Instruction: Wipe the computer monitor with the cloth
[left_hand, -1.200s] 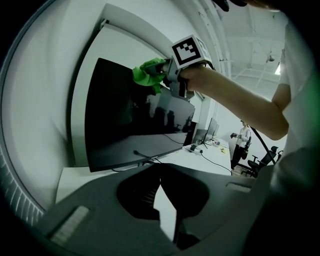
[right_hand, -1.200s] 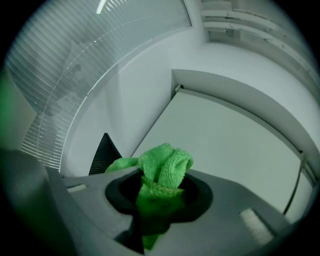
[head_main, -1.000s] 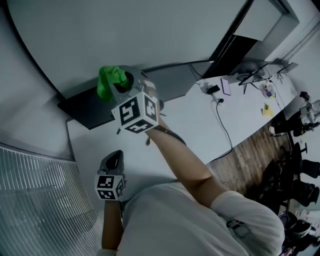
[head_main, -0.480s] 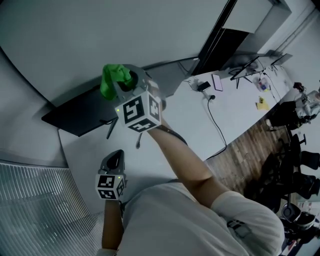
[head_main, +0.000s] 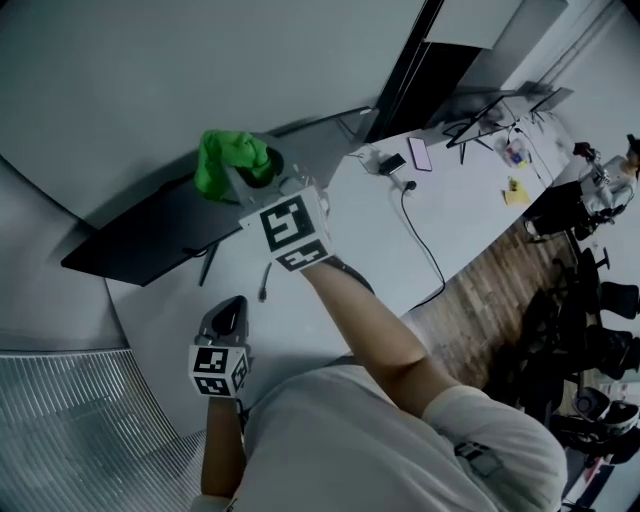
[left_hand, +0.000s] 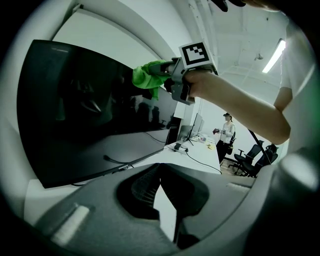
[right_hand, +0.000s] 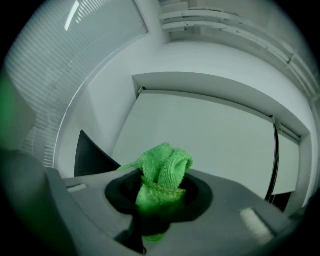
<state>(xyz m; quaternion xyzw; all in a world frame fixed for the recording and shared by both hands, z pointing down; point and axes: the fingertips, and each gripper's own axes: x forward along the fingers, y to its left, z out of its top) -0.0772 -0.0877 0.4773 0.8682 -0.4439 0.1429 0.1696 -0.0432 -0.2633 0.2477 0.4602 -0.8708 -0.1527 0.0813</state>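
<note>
Green cloth (right_hand: 162, 172), bunched, clamped in right hand-held gripper (head_main: 247, 178); held high at upper edge of dark monitor (left_hand: 85, 105), placed for wiping; contact unclear. Left hand-held gripper (head_main: 225, 320): jaws together, empty, low over bench (head_main: 330, 240), clear of work.

A bright green cloth (head_main: 228, 160), a glossy black monitor screen (head_main: 150, 235) and a plain white counter (head_main: 365, 215). Both the left claw (head_main: 227, 313) and right claw (right_hand: 159, 197) are grey, their cubes (head_main: 292, 232) patterned with black-and-white square markers. Far right, brown wood-grain floor (head_main: 480, 300).
</note>
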